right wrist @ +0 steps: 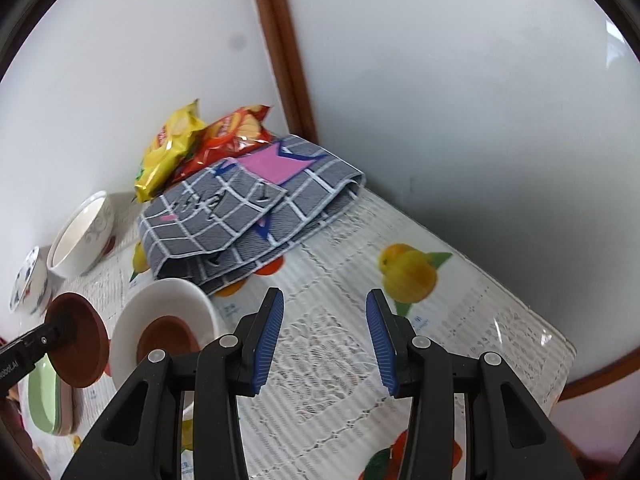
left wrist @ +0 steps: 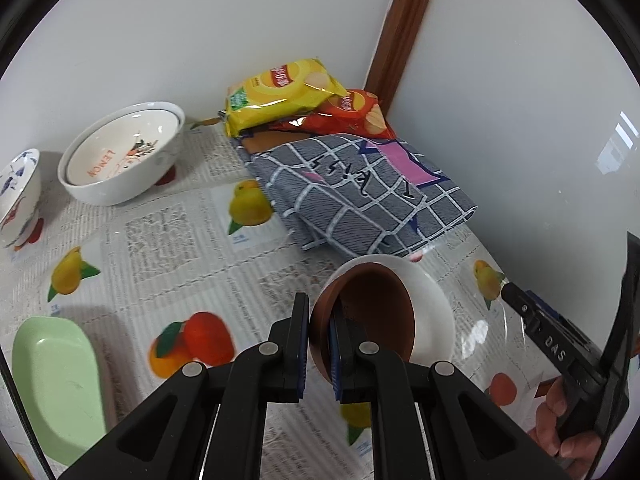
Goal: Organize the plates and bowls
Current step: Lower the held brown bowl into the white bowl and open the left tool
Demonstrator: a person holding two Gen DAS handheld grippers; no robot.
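My left gripper (left wrist: 320, 344) is shut on the rim of a small brown dish (left wrist: 368, 312) and holds it tilted just above a white bowl (left wrist: 432, 312). In the right wrist view the brown dish (right wrist: 82, 346) hangs left of the white bowl (right wrist: 168, 300), which has another brown dish (right wrist: 168, 340) inside. My right gripper (right wrist: 325, 334) is open and empty above the tablecloth. A large white bowl with "LEMON" lettering (left wrist: 120, 152), a blue-patterned bowl (left wrist: 18, 196) and a green plate (left wrist: 56, 384) are on the left.
A folded grey checked cloth (left wrist: 360, 192) lies by the corner with yellow (left wrist: 280, 92) and red (left wrist: 356, 112) chip bags behind it. Walls and a brown wooden post (left wrist: 400, 28) close the far side. The right gripper's body (left wrist: 568, 352) shows at the right edge.
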